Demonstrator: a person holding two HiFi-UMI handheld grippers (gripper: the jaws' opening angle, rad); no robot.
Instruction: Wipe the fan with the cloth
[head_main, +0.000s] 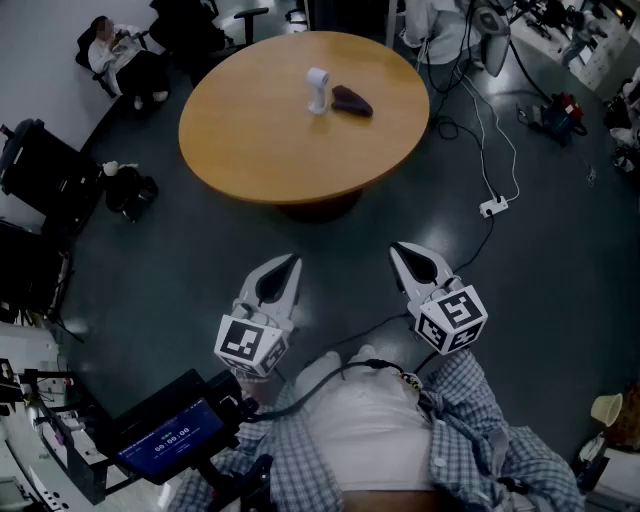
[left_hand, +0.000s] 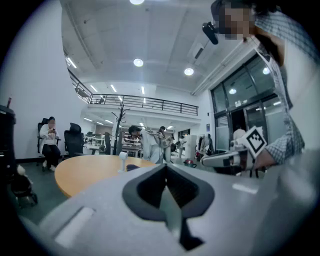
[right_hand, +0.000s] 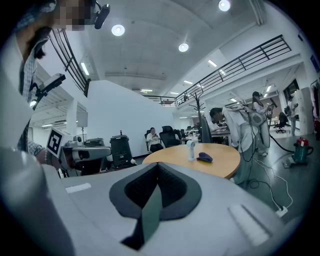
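Left gripper (head_main: 294, 262) and right gripper (head_main: 397, 249), jaws pressed together and empty, hover over open floor (head_main: 340, 275). Well ahead lies the round table (head_main: 250, 188), bearing fan (head_main: 318, 90) and cloth (head_main: 351, 100).

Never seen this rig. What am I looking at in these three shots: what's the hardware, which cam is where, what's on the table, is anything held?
There is no robot arm. A person holds a two-jaw gripper in each hand. The marker cubes are part of the grippers.

The head view comes from a camera on the person's head that looks steeply down. It shows the left gripper and the right gripper over the dark floor, short of the round wooden table.

The other two pictures come from cameras riding on each gripper, looking along its jaws.

On the table stands a small white fan, with a dark purple cloth just beside it.

Both grippers' jaws are together with nothing between them, so nothing is held. Wiping has not begun.
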